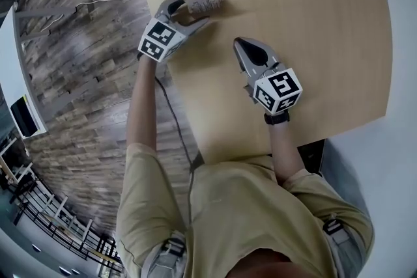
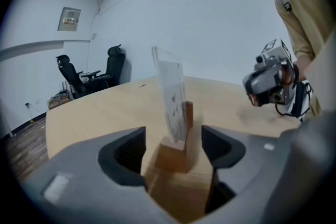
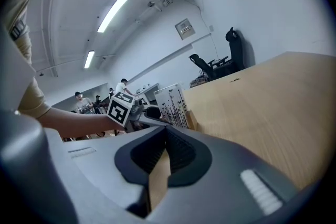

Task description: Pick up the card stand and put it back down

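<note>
The card stand (image 1: pixel 207 0) stands upright on the table (image 1: pixel 313 23), toward 11 o'clock in the head view. The left gripper (image 1: pixel 197 11) straddles its wooden base, its 2 jaws wide apart with the pads clear of it. At 4 o'clock from the stand, the right gripper (image 1: pixel 240 43) is closed and holds nothing.

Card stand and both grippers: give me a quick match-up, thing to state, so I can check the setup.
Things: 1 card stand; 2 left gripper; 3 right gripper.
States: a jaws together, nothing between; b upright on the table; c jaws apart, card stand between them.
Pairs: 1-b; 2-c; 3-a.
</note>
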A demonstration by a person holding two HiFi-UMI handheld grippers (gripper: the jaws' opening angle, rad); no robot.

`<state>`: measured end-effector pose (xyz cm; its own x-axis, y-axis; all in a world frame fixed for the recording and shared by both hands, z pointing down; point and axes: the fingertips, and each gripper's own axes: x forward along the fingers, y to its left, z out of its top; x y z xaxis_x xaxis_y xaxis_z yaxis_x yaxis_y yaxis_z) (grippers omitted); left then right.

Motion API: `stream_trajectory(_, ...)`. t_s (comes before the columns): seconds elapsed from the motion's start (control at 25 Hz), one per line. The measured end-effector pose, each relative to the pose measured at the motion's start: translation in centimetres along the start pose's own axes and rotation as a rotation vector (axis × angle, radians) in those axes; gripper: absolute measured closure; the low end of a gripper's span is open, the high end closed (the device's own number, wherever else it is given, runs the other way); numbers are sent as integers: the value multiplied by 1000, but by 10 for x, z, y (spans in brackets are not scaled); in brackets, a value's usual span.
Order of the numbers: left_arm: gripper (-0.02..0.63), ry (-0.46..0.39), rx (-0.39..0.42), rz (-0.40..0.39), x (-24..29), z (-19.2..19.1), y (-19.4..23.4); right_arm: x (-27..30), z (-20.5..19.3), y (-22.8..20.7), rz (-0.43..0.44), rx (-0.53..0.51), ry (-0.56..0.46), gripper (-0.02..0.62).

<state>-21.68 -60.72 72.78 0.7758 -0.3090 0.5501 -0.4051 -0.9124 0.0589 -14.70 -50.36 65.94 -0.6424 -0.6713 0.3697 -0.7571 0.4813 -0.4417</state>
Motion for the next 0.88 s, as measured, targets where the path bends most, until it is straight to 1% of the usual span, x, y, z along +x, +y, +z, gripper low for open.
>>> stream_trajectory(0.12,291,11,46,-60,21,8,-6,3,-6,-7,-14,8,10,592)
stream_trajectory(0.2,318,23,84,-84,34,12,-12,1,-8,-11,-23,12,10,592)
stream_trajectory(0.24,341,34,105,-87,39,12,-14,-1,-9,-13,-27,14,8,591)
stream_trajectory(0.32,417,56,141,-83,46,11,-15,-4,-9,-16,-35,15,4,592)
stream_trajectory(0.48,527,91,170,-104,49,13,-23,-12,-2,-19,-53,11,-1,592)
stream_trajectory(0.52,532,100,174,-106,48,14,-26,-14,1,-18,-57,10,-2,592)
stream_trajectory(0.68,545,132,143,-104,35,12,-36,-22,11,-7,-70,2,-10,592)
stream_trajectory(0.88,549,149,69,-57,6,7,-63,-38,19,17,-69,-17,-19,592)
